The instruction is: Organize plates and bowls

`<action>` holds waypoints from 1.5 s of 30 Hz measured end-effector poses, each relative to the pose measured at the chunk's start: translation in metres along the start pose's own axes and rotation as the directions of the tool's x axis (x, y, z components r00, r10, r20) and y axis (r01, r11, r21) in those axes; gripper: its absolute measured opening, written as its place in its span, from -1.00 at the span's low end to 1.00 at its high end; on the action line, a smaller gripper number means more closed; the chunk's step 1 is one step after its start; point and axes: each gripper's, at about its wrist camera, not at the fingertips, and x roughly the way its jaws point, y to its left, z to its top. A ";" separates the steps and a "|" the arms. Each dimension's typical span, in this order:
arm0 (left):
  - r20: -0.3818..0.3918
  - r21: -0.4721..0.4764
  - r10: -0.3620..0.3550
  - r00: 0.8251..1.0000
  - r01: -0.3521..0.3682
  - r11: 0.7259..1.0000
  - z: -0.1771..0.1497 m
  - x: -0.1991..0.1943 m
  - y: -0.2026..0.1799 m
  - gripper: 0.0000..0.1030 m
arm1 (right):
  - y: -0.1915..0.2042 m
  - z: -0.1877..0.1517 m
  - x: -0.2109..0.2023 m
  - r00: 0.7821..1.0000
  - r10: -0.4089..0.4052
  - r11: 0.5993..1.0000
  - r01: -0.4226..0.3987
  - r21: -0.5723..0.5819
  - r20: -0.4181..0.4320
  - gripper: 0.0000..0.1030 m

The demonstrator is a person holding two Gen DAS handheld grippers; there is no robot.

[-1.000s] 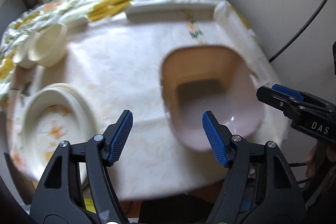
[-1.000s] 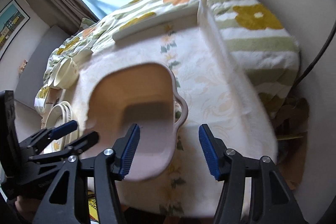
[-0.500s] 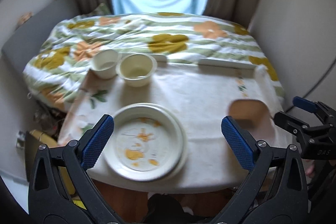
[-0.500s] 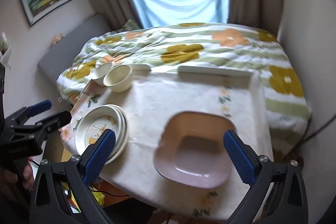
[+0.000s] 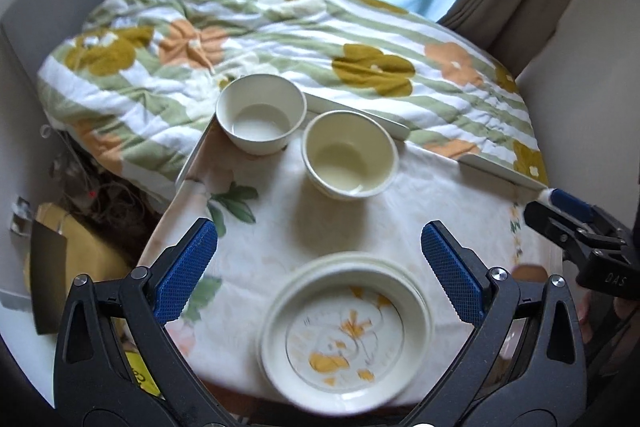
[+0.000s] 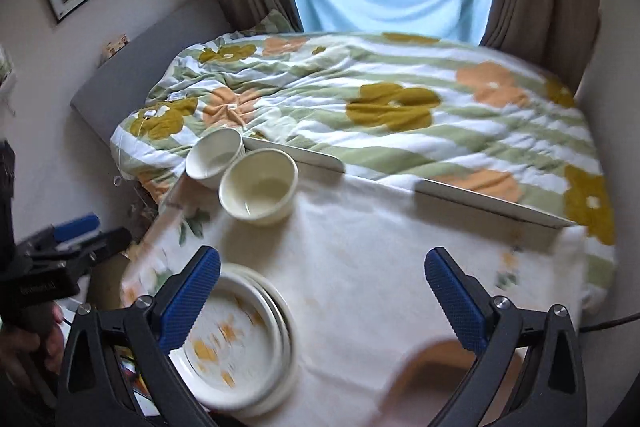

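Note:
A stack of cream plates with orange flowers (image 5: pixel 347 331) sits at the table's near edge, also in the right wrist view (image 6: pixel 236 343). Two cream bowls stand at the back: a white one (image 5: pixel 261 118) (image 6: pixel 215 158) and a yellower one (image 5: pixel 349 154) (image 6: pixel 259 191), touching. A pink square dish (image 6: pixel 436 383) lies at the near right, mostly hidden behind my right gripper; a sliver shows in the left wrist view (image 5: pixel 530 271). My left gripper (image 5: pixel 318 273) is open and empty above the plates. My right gripper (image 6: pixel 322 297) is open and empty above the table.
The table wears a pale floral cloth (image 5: pixel 400 223) with raised white rails (image 6: pixel 492 201) at the back. A flowered quilt on a bed (image 6: pixel 380 107) lies behind. A wall stands at the right. Clutter sits on the floor at the left (image 5: pixel 80 251).
Both grippers have opened wide and pulled back from the pink dish, swinging left toward the plates and bowls. The pink dish now lies on the table, no longer between the jaws.

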 end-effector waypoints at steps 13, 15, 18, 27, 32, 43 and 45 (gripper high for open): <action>-0.236 -0.034 -0.097 0.967 0.092 0.995 0.054 0.152 0.034 -0.14 | 0.015 0.038 0.161 0.967 0.017 0.994 0.011 0.110 -0.253 0.21; -0.262 -0.024 -0.095 0.960 0.092 0.995 0.055 0.166 0.033 -0.28 | 0.014 0.038 0.171 0.962 0.022 0.992 0.013 0.127 -0.272 0.10; -0.285 -0.019 -0.106 0.953 0.105 0.994 0.057 0.180 0.033 -0.51 | 0.013 0.038 0.185 0.956 0.024 0.990 0.017 0.139 -0.294 0.00; -0.305 0.016 -0.112 0.946 0.123 0.992 0.060 0.196 0.028 -0.74 | 0.013 0.040 0.205 0.943 0.057 0.984 0.001 0.177 -0.327 -0.71; -0.302 0.021 -0.107 0.947 0.119 0.993 0.060 0.196 0.027 -0.74 | 0.020 0.041 0.205 0.944 0.036 0.987 0.018 0.161 -0.328 -0.75; -0.245 0.087 -0.087 0.966 0.111 0.990 0.064 0.161 0.005 -0.74 | 0.013 0.043 0.173 0.965 0.050 0.982 0.000 0.189 -0.259 -0.75; -0.232 0.100 -0.095 0.968 0.121 0.988 0.063 0.149 -0.004 -0.74 | 0.010 0.043 0.158 0.969 0.048 0.981 -0.001 0.192 -0.244 -0.75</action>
